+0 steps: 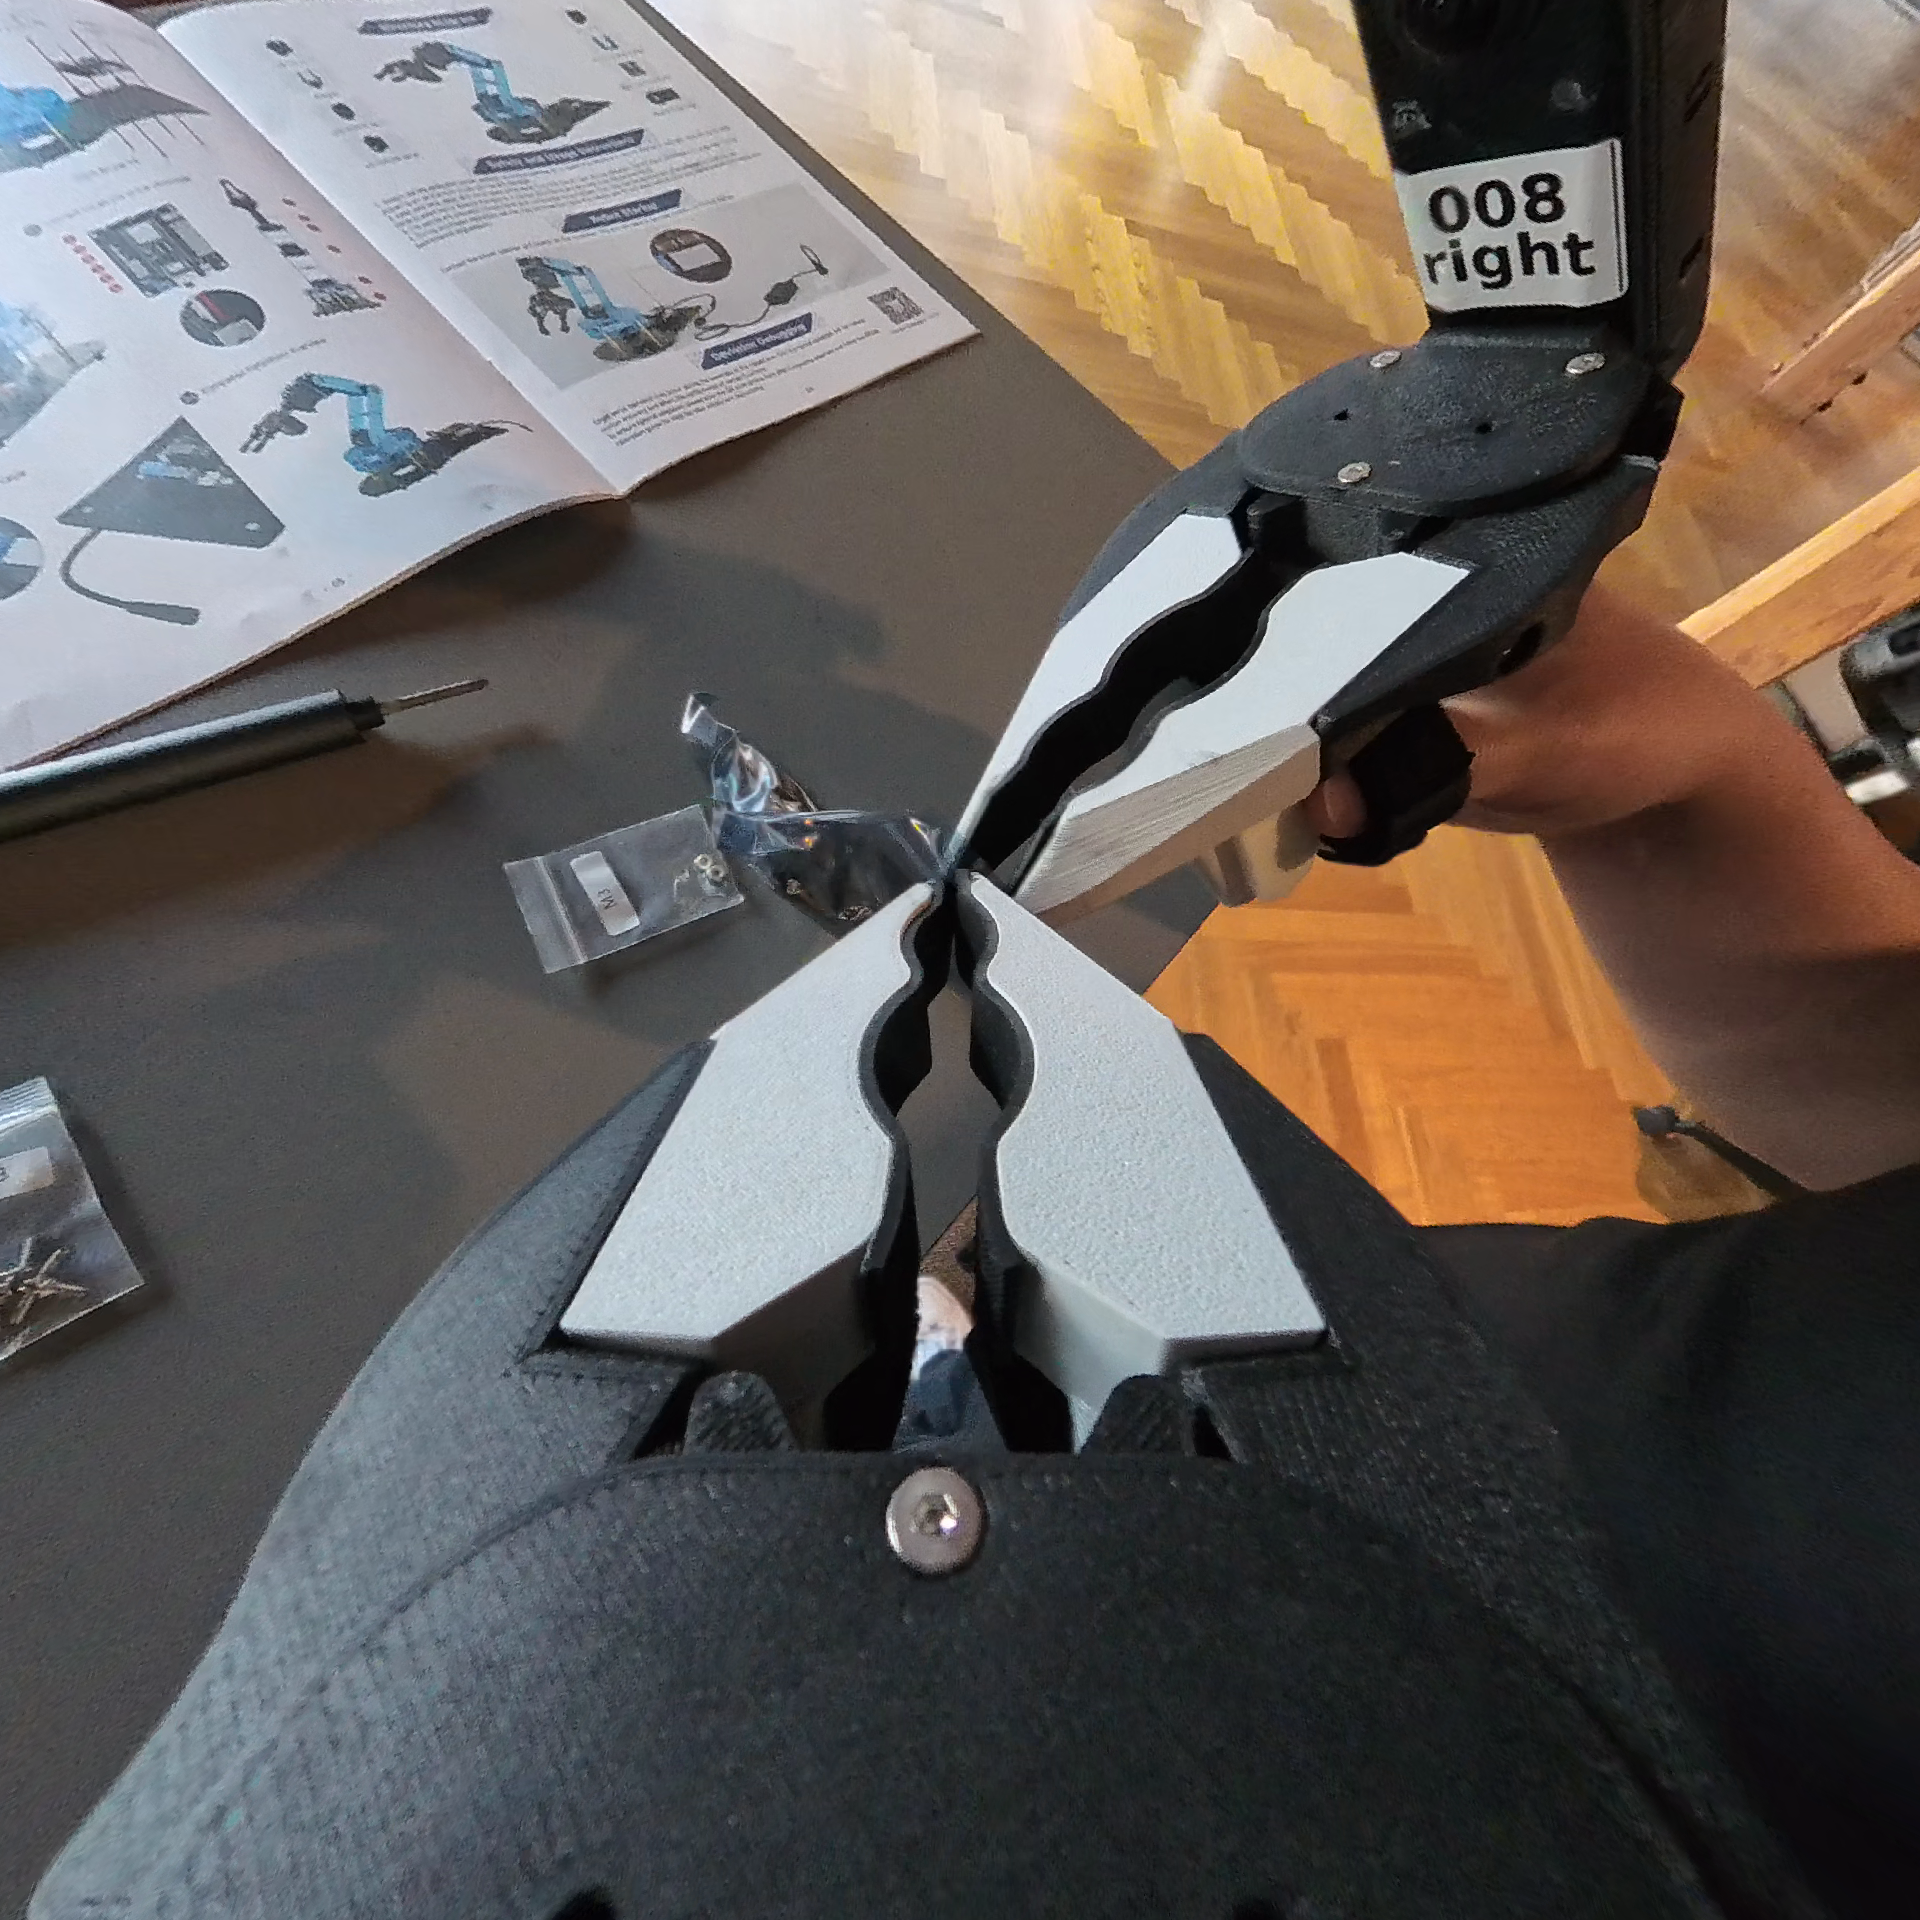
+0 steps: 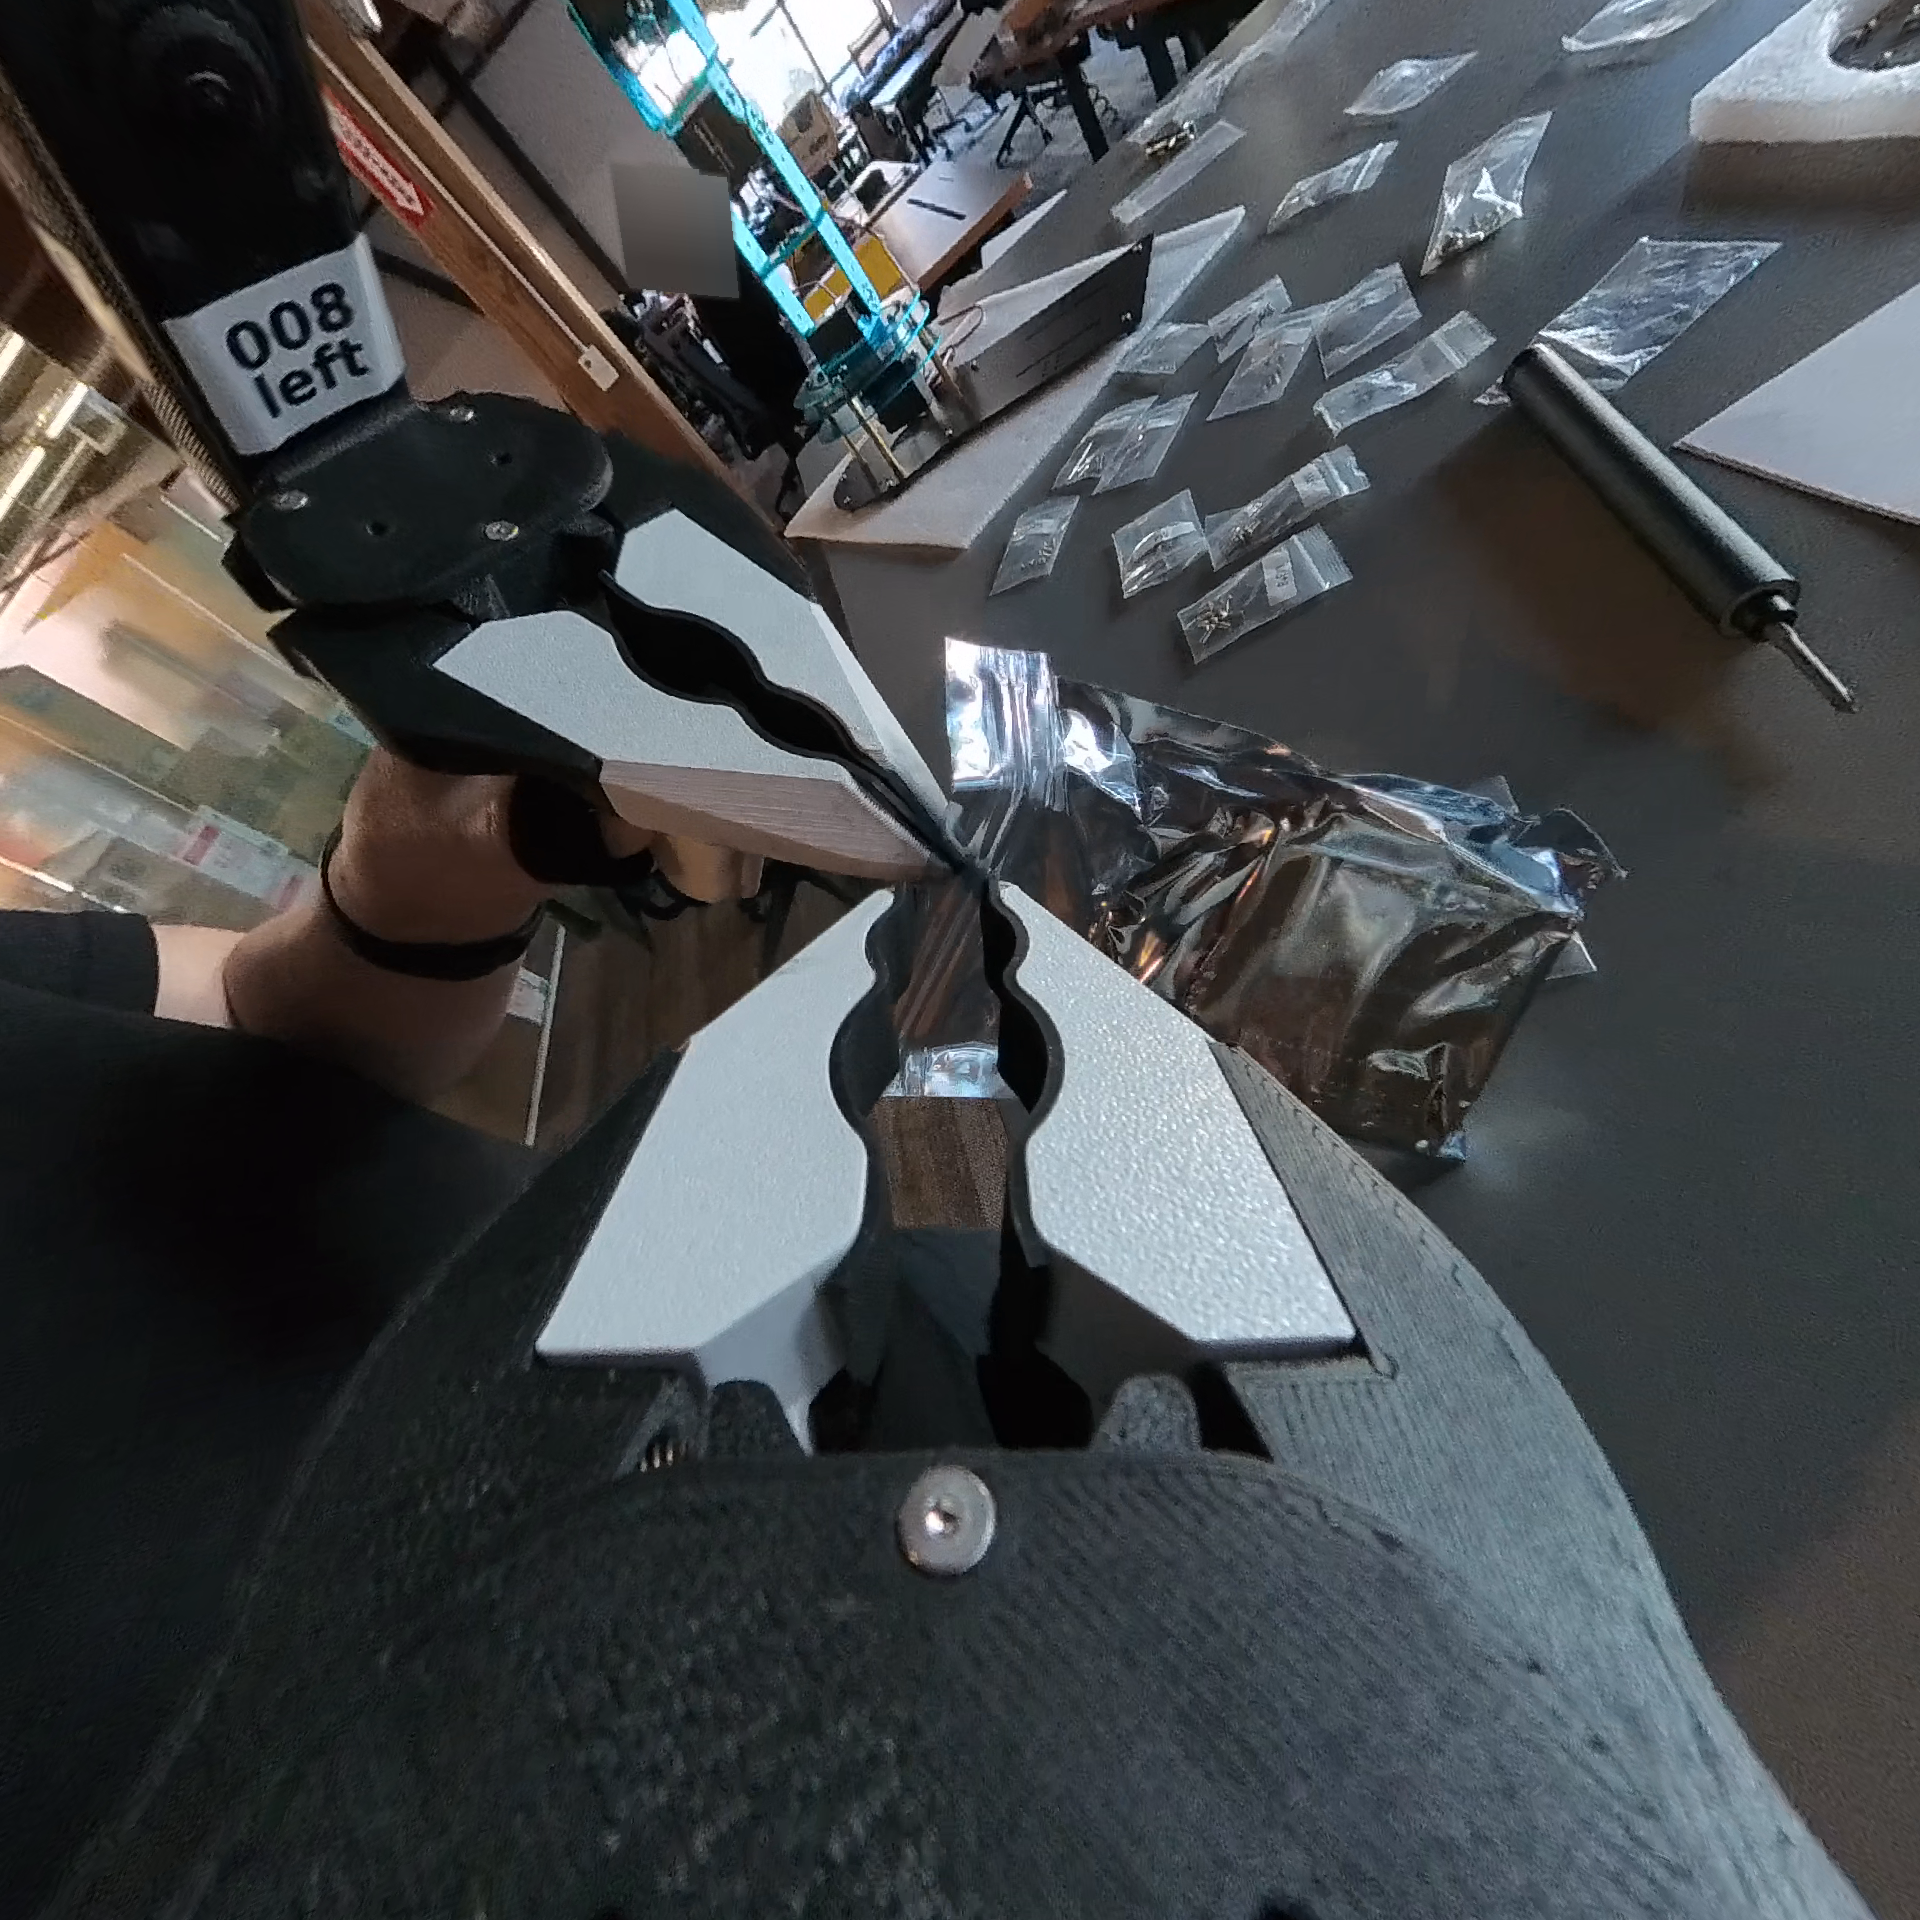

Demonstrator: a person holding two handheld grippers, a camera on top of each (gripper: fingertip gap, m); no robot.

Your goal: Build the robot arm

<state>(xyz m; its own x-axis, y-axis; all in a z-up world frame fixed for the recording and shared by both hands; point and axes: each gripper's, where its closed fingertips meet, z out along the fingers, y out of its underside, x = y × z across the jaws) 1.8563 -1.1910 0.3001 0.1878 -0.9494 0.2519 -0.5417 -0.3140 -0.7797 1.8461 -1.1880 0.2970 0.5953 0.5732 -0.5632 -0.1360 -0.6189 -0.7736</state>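
A crinkled silvery foil bag (image 2: pixel 1299 883) lies on the dark table (image 2: pixel 1662 1039), with its near corner lifted between both grippers. My right gripper (image 2: pixel 982 883) is shut on the bag's edge, and shiny film shows between its fingers. My left gripper (image 2: pixel 940 842) comes in from the upper left and pinches the same edge right beside it. In the left wrist view, my left gripper (image 1: pixel 945 888) is shut on the bag (image 1: pixel 821 831). The right gripper (image 1: pixel 961 842) meets it tip to tip from the upper right. Both are hand-held.
An open instruction booklet (image 1: pixel 364 260) lies at the far left, with a dark screwdriver (image 1: pixel 208 743) below it. A small clear zip bag (image 1: pixel 623 894) lies next to the foil bag. Several small part bags (image 2: pixel 1247 499), white foam (image 2: pixel 1818 104) and a flat white box (image 2: pixel 1039 312) lie beyond. The table edge (image 1: pixel 1174 935) is close. The tips of both grippers are at nearly the same place. The dark screwdriver (image 1: pixel 208 743) is about equally far from each gripper, around 25 centimeters.
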